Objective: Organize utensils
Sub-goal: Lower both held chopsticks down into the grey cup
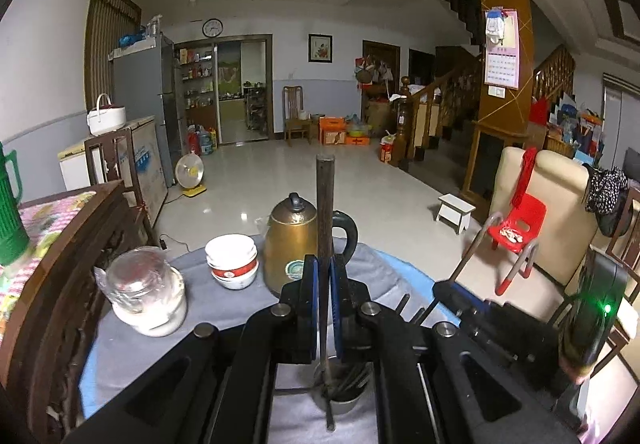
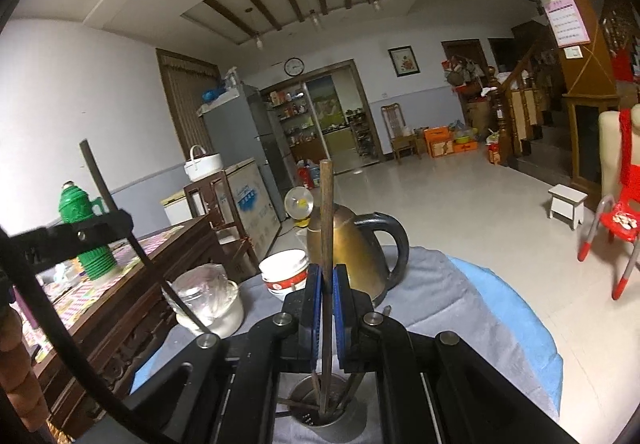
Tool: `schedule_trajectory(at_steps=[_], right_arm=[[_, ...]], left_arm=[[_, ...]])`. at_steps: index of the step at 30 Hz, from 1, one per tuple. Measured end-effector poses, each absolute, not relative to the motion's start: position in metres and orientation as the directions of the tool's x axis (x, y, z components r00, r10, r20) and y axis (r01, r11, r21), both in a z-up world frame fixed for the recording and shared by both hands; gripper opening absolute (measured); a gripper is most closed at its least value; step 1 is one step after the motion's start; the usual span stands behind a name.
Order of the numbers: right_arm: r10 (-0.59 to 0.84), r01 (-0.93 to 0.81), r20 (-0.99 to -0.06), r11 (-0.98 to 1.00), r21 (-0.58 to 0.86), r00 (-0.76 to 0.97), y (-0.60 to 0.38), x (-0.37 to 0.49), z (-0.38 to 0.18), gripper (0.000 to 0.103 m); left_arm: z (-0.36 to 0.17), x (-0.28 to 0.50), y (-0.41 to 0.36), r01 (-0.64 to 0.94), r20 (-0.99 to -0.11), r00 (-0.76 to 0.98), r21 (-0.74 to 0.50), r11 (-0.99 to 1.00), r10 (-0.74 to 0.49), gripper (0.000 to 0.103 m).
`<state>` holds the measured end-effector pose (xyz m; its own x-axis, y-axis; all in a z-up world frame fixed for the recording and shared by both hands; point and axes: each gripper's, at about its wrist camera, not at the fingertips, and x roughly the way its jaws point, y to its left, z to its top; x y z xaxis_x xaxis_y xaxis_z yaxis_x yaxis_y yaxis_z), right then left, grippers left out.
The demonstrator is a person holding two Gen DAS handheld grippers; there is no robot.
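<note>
both my grippers, left [image 1: 323, 284] and right [image 2: 327, 296], clamp one chopstick each, dark [image 1: 325, 211] and brown [image 2: 326, 228], above the steel holder cup [image 2: 320, 416]; tilted, either could slip, miss the cup, or knock the kettle [image 2: 352, 248].

A family home's open living hall: tiled floor [image 1: 320, 179], wooden staircase [image 1: 440, 91], fridge [image 1: 144, 91], wall clock [image 1: 212, 28] and a kettle [image 1: 296, 244] on the cloth-covered table [image 1: 400, 276]

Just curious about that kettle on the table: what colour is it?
The kettle is brass-gold with a black handle, clearest in the right wrist view.
</note>
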<state>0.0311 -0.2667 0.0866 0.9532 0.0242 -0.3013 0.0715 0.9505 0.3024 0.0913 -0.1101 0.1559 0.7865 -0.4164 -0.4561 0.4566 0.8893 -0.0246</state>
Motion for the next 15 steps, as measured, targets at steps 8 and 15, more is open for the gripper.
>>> schedule_trajectory(at_steps=[8,15], right_arm=[[0.050,0.076,-0.379,0.948,0.310,0.924,-0.267,0.040,0.056,0.006],[0.082,0.058,-0.407,0.945,0.322,0.910,-0.261,0.037,0.047,0.006]], left_arm=[[0.108,0.109,-0.125,0.465,-0.561,0.718,-0.056,0.884,-0.413,0.006],[0.091,0.114,-0.117,0.471,-0.623,0.654,-0.108,0.875,-0.429,0.006]])
